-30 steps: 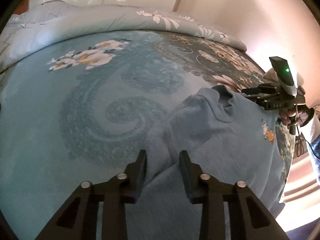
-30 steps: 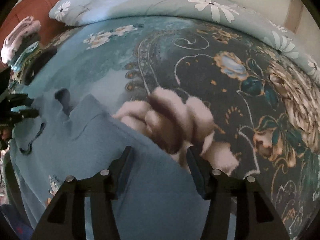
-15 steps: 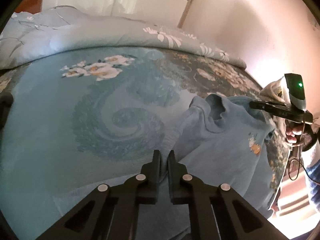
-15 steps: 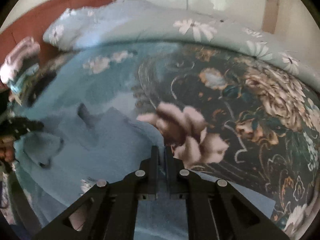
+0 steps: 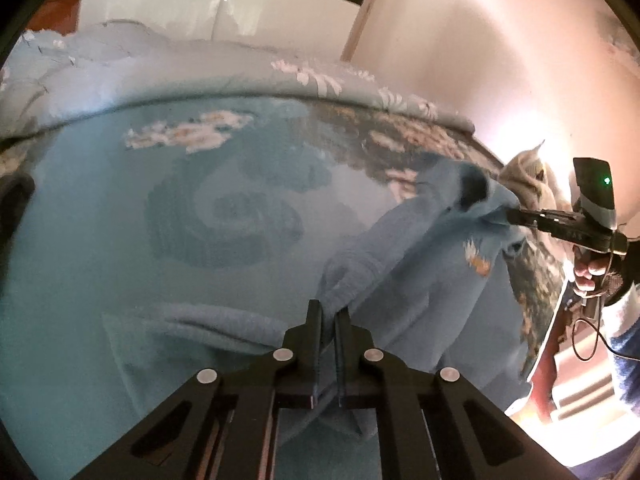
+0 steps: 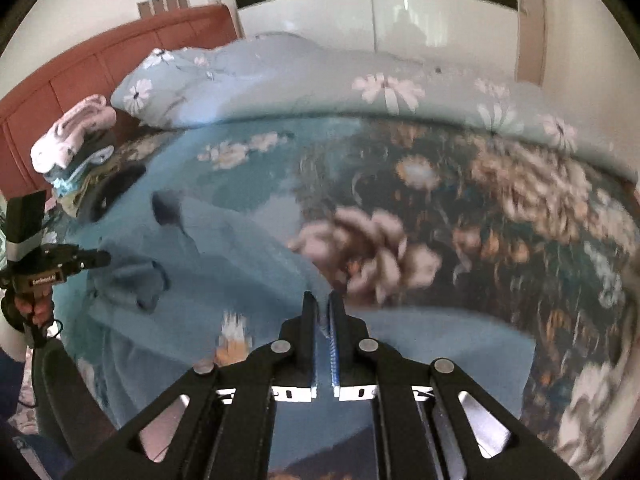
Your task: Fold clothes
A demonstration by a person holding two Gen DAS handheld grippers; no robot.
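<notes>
A light blue sweatshirt with a small orange-and-white print lies on the floral bedspread. My left gripper is shut on a fold of its fabric and holds it raised. My right gripper is shut on another edge of the same sweatshirt. In the left wrist view the right gripper pinches the cloth by the neck opening, lifted off the bed. In the right wrist view the left gripper shows at the far left.
A folded floral duvet lies along the back of the bed. A pile of clothes sits by the red headboard. A wall and wardrobe doors stand behind. The bed's edge drops off at the right.
Both grippers closed from open onto the sweatshirt, then lifted it. The garment now hangs stretched between them above the bedspread.
</notes>
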